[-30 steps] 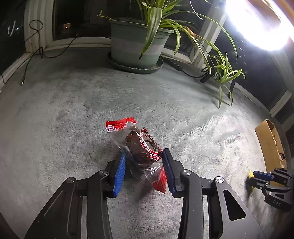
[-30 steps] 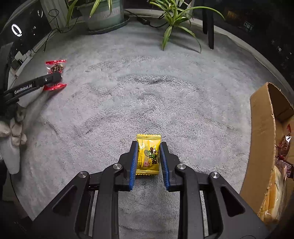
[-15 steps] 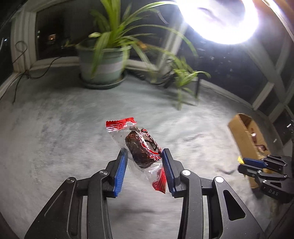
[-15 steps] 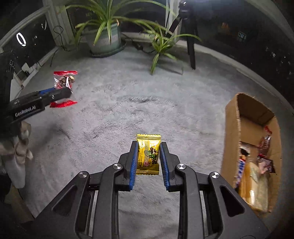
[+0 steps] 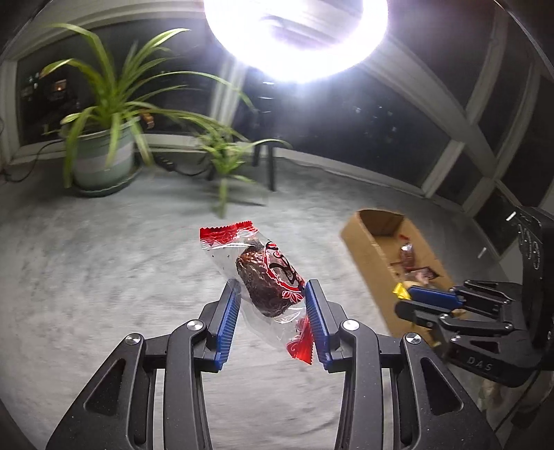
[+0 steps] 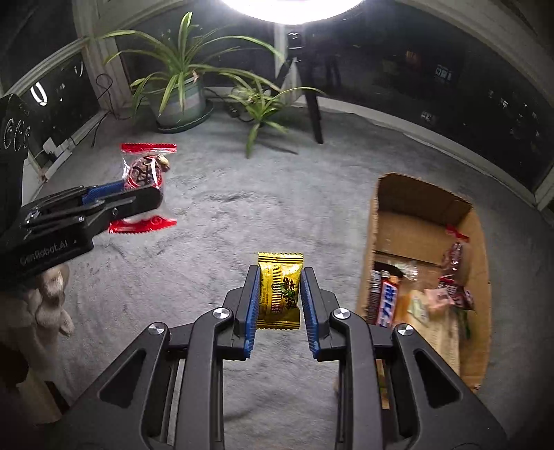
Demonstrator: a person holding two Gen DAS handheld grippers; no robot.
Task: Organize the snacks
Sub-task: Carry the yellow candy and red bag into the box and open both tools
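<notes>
Harsh overhead lamp glare, motion-blurred carpet

My left gripper is clamped on a clear red-ended packet, held clear of the carpet and angled down. My right gripper pinches a yellow packet between its blue pads, pitched steeper.

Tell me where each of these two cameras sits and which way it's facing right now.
Left wrist: on the left hand-held gripper, looking along its fingers past the red-ended clear snack pack toward the cardboard box; the right hand-held gripper shows at right.
Right wrist: on the right hand-held gripper, looking past the yellow snack packet; a gloved hand shows at left.
Shared: grey carpet, potted plant, box, both snacks.
</notes>
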